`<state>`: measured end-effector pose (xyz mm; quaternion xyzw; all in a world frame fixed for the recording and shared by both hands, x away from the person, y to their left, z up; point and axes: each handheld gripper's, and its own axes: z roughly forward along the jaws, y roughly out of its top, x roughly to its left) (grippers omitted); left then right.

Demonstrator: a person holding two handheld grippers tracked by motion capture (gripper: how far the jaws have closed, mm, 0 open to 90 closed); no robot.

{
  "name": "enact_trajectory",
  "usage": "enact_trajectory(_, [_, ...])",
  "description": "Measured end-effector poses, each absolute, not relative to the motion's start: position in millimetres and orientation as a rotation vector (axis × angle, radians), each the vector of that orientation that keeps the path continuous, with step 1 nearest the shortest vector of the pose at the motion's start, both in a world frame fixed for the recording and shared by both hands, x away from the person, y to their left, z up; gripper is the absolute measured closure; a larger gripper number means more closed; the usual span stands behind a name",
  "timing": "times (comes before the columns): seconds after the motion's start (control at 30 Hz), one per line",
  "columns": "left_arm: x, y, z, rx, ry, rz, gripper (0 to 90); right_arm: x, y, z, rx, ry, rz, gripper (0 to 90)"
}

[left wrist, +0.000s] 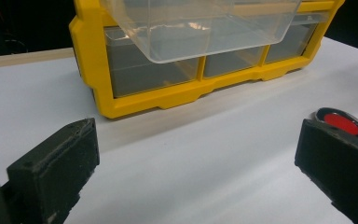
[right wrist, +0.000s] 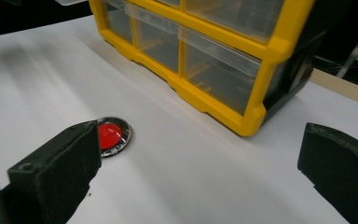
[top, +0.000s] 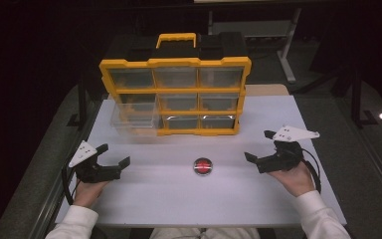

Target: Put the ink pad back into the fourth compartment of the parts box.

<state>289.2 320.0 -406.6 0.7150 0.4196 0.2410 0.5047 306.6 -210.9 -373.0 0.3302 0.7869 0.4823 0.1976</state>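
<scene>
Both our grippers, left (top: 113, 155) and right (top: 258, 147), rest released on the desk (top: 179, 199); a careless reach could knock the protruding drawer (top: 133, 119) or skid the red disc (top: 203, 166).

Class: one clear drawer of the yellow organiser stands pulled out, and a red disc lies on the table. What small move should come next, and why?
Probably the right hand-held gripper, open and empty, lowers toward the round red metal-rimmed disc lying loose between both grippers, before the pulled-out clear plastic drawer.
</scene>
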Motion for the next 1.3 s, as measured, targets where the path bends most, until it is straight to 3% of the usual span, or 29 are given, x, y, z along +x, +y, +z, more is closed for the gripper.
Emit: enact_trajectory(1.3, [287.5, 319.5, -404.6, 1.716, 1.008, 0.597, 0.0, 330.6, -150.6, -380.0, 0.789, 2.408, 1.257, 0.0])
